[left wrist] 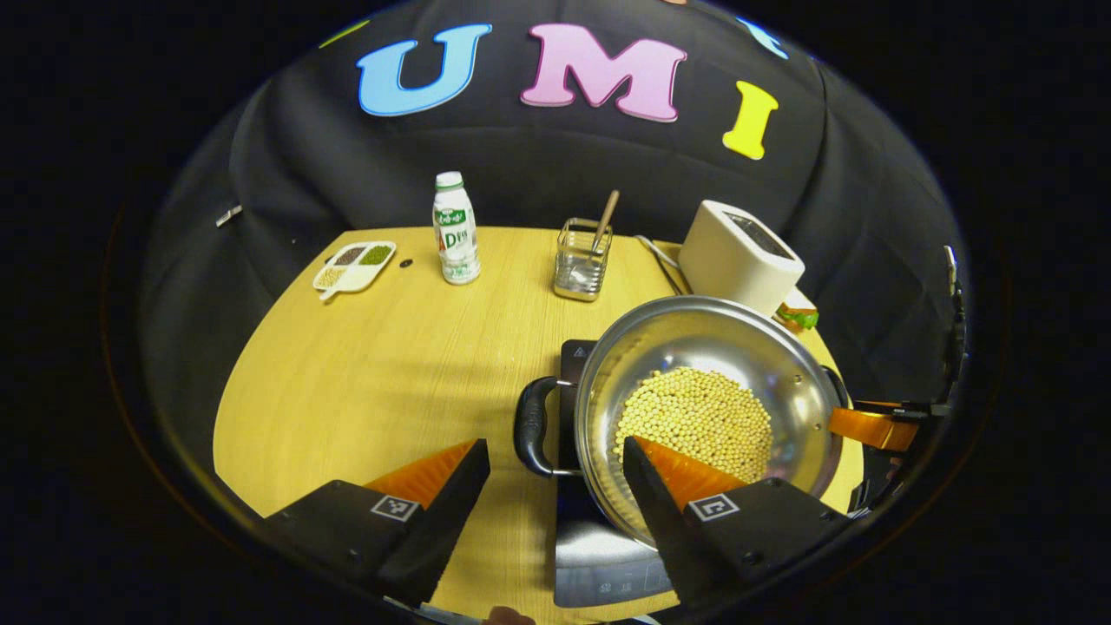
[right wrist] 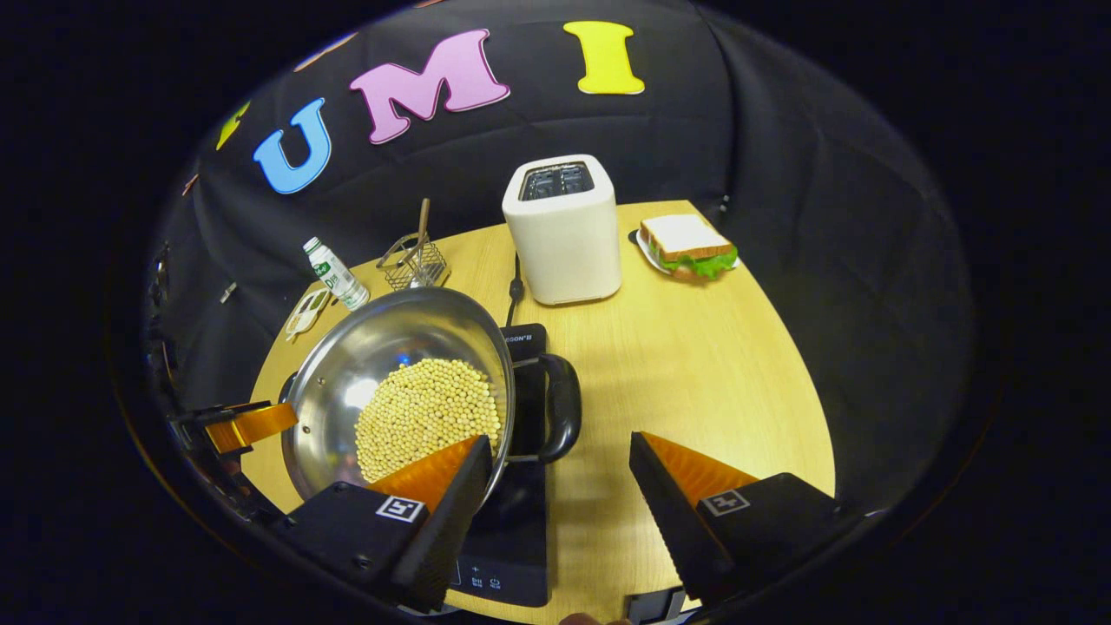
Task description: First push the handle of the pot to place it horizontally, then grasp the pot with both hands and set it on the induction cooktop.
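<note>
Underneath, pot (left wrist: 703, 391) on cooktop (left wrist: 599, 555), wooden table (left wrist: 391, 382).

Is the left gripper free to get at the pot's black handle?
Probably yes: the left gripper is open with the pot handle between and just beyond its fingers, and nothing lies between them.

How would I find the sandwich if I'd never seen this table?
Find the white toaster at the back of the table. Just right of it in the right gripper view sits a small plate holding the sandwich: the only food with bread and green lettuce.
</note>
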